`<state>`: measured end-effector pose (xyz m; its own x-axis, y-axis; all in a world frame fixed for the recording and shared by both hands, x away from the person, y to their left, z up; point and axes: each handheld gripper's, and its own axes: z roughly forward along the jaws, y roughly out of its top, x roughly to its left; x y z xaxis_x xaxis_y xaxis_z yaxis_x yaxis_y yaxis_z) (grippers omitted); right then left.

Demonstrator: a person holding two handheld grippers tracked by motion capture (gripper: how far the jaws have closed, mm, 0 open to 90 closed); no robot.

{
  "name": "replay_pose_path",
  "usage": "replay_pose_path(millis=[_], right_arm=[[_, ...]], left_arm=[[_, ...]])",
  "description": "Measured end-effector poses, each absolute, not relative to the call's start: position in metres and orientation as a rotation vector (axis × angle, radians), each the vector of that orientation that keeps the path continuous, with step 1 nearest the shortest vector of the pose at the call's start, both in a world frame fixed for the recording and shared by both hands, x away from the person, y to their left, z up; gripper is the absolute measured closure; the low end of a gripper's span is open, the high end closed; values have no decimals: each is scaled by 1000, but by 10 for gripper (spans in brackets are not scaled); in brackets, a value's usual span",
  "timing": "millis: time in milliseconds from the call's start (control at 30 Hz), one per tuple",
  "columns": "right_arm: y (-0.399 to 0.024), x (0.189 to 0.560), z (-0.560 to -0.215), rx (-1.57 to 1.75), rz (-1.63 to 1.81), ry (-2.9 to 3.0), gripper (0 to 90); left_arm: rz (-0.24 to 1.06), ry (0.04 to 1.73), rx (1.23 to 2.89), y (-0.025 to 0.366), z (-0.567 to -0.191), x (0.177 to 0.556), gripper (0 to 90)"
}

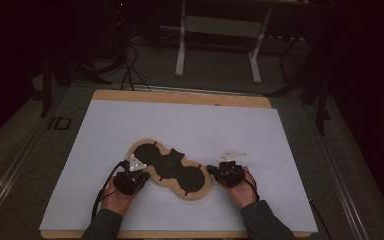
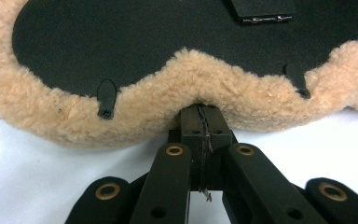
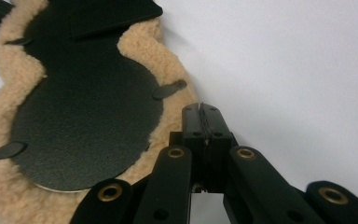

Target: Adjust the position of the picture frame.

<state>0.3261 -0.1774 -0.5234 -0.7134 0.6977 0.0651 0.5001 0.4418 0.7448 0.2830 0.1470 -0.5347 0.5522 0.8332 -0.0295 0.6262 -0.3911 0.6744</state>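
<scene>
Fleece pad [image 1: 171, 170] lying flat on the white sheet [image 1: 180, 125] that covers the wooden tabletop [image 1: 180, 96], long axis running from upper left to lower right in the high view. Tan woolly border all round, black leather-like panel on top in a lobed figure-eight outline, small black tabs [image 2: 106, 95] reaching from the panel into the fleece.

Left claw [image 1: 132, 175] at the pad's near-left edge, held in the left hand [image 1: 116, 196]. Jaws pressed together in the left gripper view, tips [image 2: 200, 122] right up against the fleece rim where it dips inward between two lobes; touching the wool, with nothing seen pinched between the pads. Black flap [image 2: 261, 9] on the panel at the far side of that view.

Right claw [image 1: 219, 171] at the pad's lower-right end, held in the right hand [image 1: 240, 186]. Jaws together there too, tips [image 3: 204, 122] just beside the fleece border [image 3: 177, 100] over the white sheet; contact with the wool too close to call, nothing gripped. Grey three-cornered plates on top of both claws, cables trailing back toward the sleeves.

Beyond the tabletop, dim floor with cables and the white legs of a frame [image 1: 217, 45].
</scene>
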Motion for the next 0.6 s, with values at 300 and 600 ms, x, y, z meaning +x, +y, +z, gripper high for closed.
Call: replay_pose_path(millis=[300,600], right_arm=[[-179,331,-528,1086,1122,2445,900],[-181,331,-529,1124,1126,2446,900]], left_arm=[[420,1190,2113,143,-536,285,900],[434,1219,2084,140,-537,288,900]])
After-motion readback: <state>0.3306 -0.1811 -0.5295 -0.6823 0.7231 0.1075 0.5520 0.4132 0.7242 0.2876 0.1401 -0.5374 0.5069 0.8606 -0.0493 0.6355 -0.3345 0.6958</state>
